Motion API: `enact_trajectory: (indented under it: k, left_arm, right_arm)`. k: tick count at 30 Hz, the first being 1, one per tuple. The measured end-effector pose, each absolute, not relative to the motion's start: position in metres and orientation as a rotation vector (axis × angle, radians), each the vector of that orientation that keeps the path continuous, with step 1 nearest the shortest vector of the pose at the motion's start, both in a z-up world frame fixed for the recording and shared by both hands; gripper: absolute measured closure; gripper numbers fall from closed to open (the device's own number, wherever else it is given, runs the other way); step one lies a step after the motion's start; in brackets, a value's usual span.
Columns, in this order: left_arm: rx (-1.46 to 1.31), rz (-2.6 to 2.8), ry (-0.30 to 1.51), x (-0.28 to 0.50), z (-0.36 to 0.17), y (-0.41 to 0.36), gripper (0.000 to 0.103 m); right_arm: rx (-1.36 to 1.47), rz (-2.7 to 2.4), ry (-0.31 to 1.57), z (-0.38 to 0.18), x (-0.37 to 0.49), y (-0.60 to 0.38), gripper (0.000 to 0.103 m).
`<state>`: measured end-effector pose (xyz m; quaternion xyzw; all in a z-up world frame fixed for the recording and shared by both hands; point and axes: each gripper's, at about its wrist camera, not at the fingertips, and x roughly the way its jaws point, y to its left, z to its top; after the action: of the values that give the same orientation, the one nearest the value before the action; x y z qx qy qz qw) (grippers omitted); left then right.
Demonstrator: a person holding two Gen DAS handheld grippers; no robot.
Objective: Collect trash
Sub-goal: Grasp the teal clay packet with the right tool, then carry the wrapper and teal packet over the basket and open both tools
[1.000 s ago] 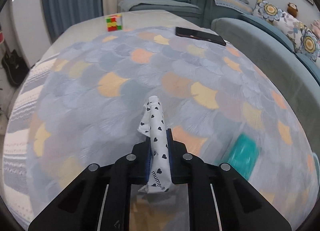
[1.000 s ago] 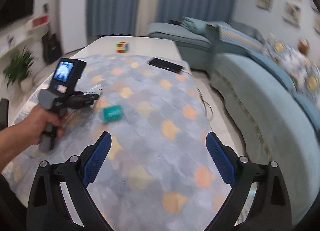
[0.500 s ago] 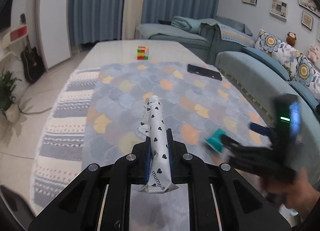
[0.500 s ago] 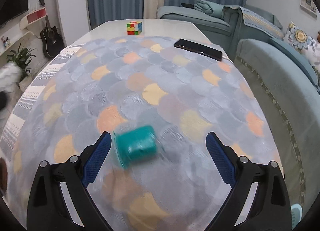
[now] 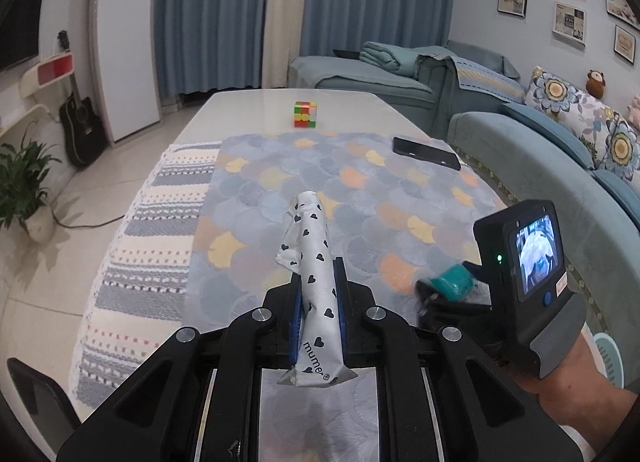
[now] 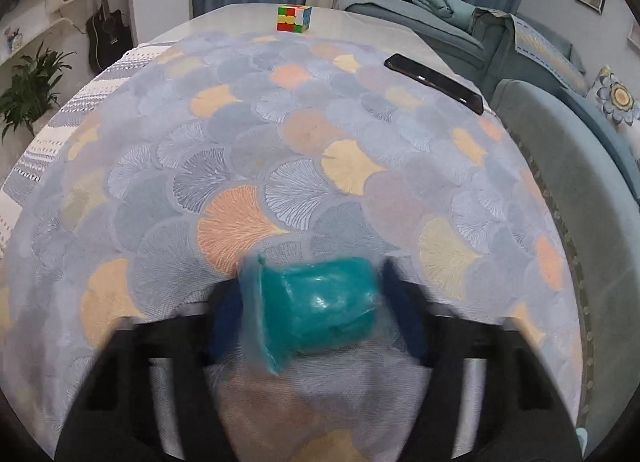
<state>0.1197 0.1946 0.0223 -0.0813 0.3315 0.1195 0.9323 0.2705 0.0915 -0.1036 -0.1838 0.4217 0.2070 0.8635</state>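
So the left gripper point(image 5: 318, 316) has the heart-print wrapper point(image 5: 316, 282) clamped, while the right gripper point(image 6: 316, 314), low in frame, is closing around the teal packet point(image 6: 320, 312); next it needs a lift.

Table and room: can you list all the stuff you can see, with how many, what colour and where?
wrapper: one, white with black hearts, in the left gripper
packet: one, teal, on the cloth between the closing right jaws
cube: one, multicoloured, far end of table
phone: one, black, cloth's right edge
cloth: one, blue and orange, covering table
guitar: one, black, by left wall
plant: one, green, floor left
left gripper: black, shut
right gripper: black, blurred
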Motion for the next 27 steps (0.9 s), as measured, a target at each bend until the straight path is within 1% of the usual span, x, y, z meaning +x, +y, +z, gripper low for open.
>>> enact_trajectory:
  k: [1,4,13,27]
  left_arm:
    - [-0.164,0.243,0.679,0.12,0.022,0.193,0.091]
    - [-0.152,0.236,0.677,0.121,0.021,0.189,0.091]
    - [-0.142,0.225,0.648,0.116,0.027,0.183,0.091]
    - [-0.079,0.172,0.586,0.107,0.041,0.156,0.09]
  right_arm:
    - [-0.39,0.417,0.882,-0.102,0.27,0.091,0.056]
    - [-0.377,0.395,0.826,-0.091,0.266,0.085,0.057]
    - [-0.216,0.378,0.698,-0.033,0.261,0.055,0.057]
    - [-0.157,0.375,0.572,0.03,0.231,0.014,0.057]
